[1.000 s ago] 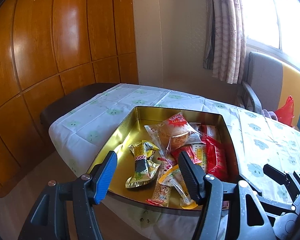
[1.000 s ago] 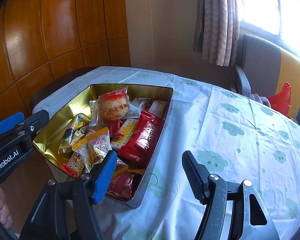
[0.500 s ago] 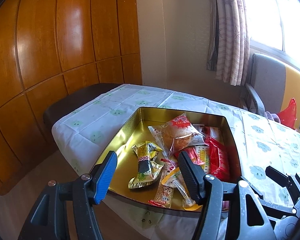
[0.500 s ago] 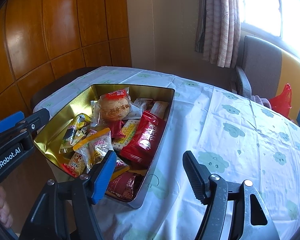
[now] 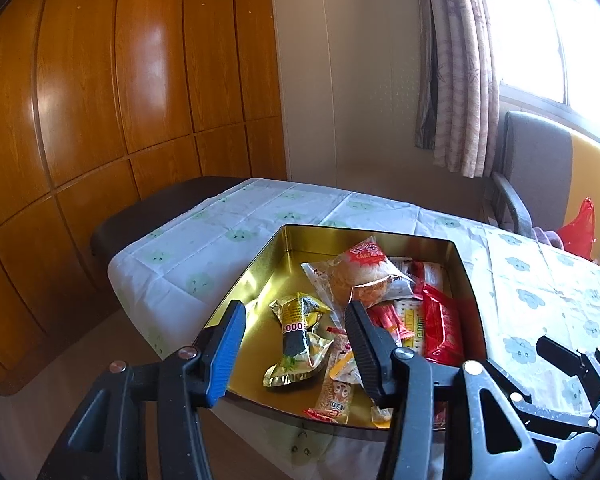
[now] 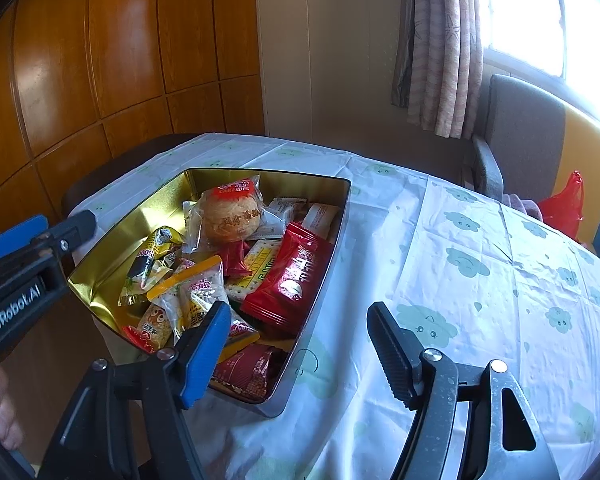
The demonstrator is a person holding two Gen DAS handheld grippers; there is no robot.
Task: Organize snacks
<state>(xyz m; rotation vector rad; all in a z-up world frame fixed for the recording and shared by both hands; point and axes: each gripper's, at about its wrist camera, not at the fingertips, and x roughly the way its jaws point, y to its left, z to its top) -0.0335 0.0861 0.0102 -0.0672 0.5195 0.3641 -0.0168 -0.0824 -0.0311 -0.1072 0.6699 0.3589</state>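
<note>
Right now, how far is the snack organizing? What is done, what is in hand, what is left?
Done: the snacks all lie in the gold tin, none on the tablecloth.
In hand: nothing. The left tongs have just been closing, with no packet pressed between them; the right tongs are open over the tin's near corner.
Left: inside, packets still overlap loosely, like the round cake and the red packet.
</note>
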